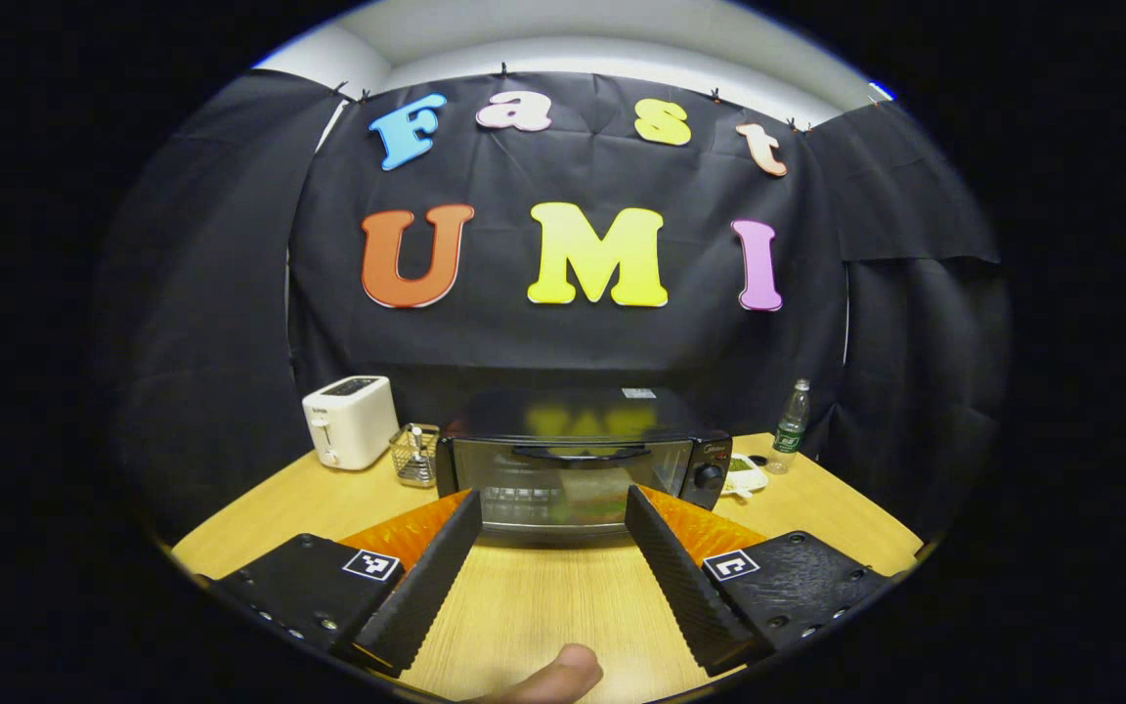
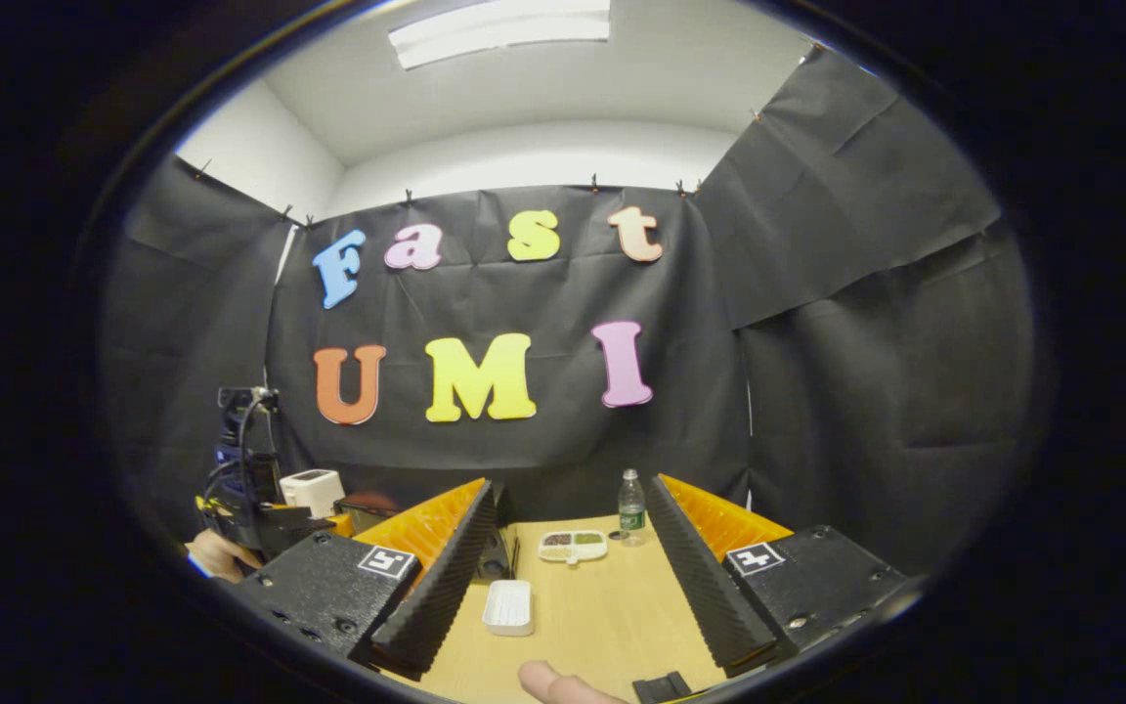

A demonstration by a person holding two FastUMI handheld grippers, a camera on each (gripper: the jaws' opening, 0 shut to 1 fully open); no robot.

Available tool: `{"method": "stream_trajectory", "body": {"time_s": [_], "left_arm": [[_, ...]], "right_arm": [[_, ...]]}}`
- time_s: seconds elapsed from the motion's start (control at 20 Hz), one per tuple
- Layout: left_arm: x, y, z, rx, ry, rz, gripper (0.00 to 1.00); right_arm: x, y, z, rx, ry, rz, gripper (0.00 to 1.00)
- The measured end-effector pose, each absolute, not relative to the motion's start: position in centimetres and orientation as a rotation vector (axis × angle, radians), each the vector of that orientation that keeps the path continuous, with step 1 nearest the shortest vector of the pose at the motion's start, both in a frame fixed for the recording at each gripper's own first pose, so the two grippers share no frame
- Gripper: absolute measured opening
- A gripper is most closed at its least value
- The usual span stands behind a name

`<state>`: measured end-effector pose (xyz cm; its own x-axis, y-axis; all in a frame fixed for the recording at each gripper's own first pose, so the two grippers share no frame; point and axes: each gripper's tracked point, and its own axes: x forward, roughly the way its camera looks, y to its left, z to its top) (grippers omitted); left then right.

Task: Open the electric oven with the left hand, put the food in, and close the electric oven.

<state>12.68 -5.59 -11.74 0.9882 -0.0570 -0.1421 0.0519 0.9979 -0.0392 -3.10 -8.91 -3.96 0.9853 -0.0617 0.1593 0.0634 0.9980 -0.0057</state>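
The black electric oven (image 1: 573, 460) stands at the middle of the wooden table (image 1: 543, 606), its glass door closed and its handle (image 1: 573, 453) across the top of the door. My left gripper (image 1: 553, 497) is open in front of it, a short way back, with nothing between its fingers. To the right of the oven lies a white dish of food (image 1: 744, 476). In the right gripper view that dish (image 2: 573, 545) holds dark and green food in two compartments. My right gripper (image 2: 573, 487) is open and empty above the table, short of the dish.
A white toaster (image 1: 350, 420) and a wire basket (image 1: 416, 455) stand left of the oven. A plastic bottle (image 1: 791, 425) stands at the back right, behind the dish. A small white tray (image 2: 508, 606) lies near my right gripper. A hand (image 2: 216, 552) holds the left gripper (image 2: 245, 489) far left.
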Motion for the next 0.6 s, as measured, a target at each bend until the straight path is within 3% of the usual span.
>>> {"method": "stream_trajectory", "body": {"time_s": [0.45,0.5,0.55,0.6], "left_arm": [[-0.3,-5.2,-3.1,-0.079,-0.017,-0.047,0.97],[-1.7,-5.2,-3.4,-0.075,-0.007,-0.051,0.97],[-3.0,-5.0,-3.7,-0.064,0.003,-0.044,0.96],[-4.1,-4.6,-3.7,-0.047,0.004,-0.032,0.97]], "right_arm": [[-7.9,-6.5,-3.4,-0.071,-0.195,-0.033,0.95],[-8.3,-6.1,-3.5,-0.079,-0.193,-0.030,1.00],[-8.6,-5.5,-3.7,-0.090,-0.187,-0.020,0.95],[-8.9,-4.9,-3.9,-0.095,-0.182,-0.007,1.00]]}}
